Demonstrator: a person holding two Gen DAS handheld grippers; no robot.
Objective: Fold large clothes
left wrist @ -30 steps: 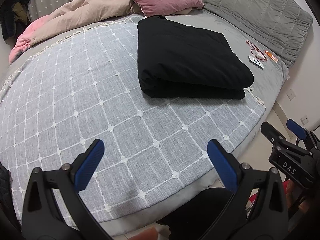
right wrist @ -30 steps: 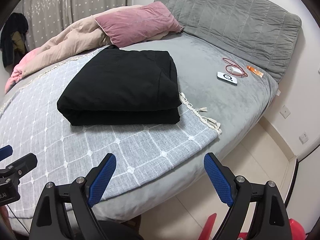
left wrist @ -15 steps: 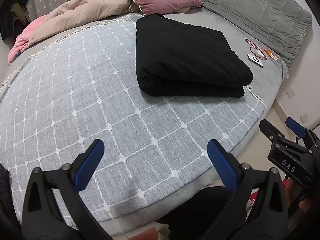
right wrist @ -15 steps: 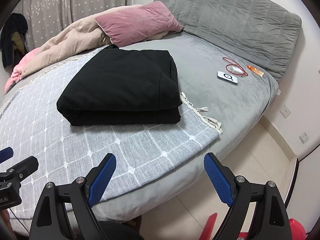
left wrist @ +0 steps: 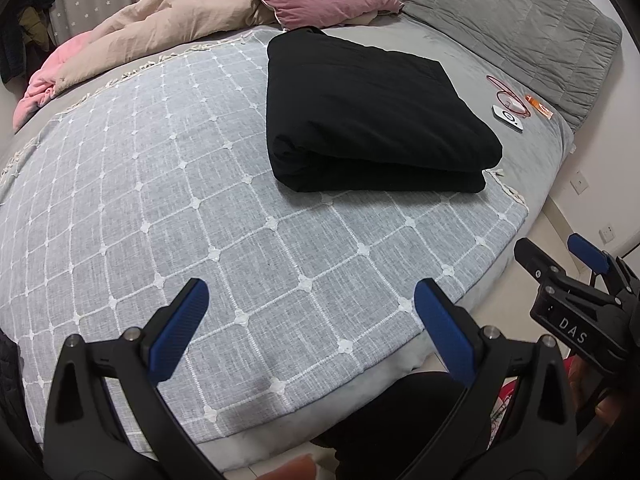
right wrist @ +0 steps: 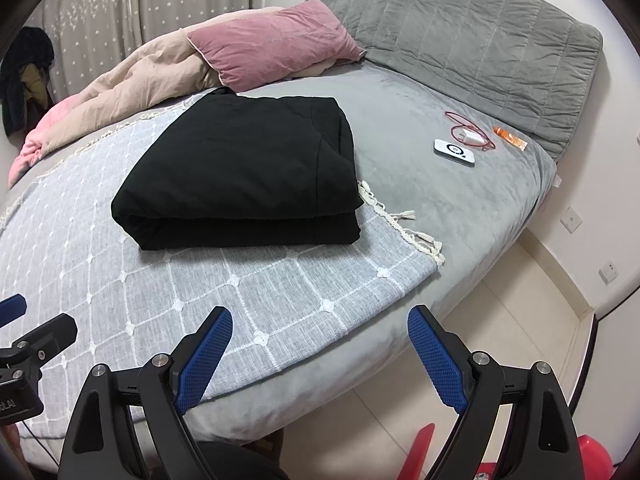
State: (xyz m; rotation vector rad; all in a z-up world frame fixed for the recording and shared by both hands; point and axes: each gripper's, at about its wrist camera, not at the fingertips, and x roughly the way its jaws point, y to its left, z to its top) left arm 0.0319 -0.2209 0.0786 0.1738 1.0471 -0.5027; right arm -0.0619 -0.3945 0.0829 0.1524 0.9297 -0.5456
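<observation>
On checked throw [left wrist: 200,208]: black garment [left wrist: 372,120] folded | left gripper [left wrist: 310,312], right gripper [right wrist: 320,344] released, empty | step: fold apparently finished | next: likely none.

Near half of checked throw [left wrist: 168,208] bare, easy reach. Folded black garment [left wrist: 368,120] blocks bed's middle. Pink pillow [right wrist: 272,44] and beige duvet [right wrist: 152,76] crowd far edge; phone [right wrist: 455,153], red cable [right wrist: 468,128], orange tube [right wrist: 510,137] clutter right side by headboard.
</observation>
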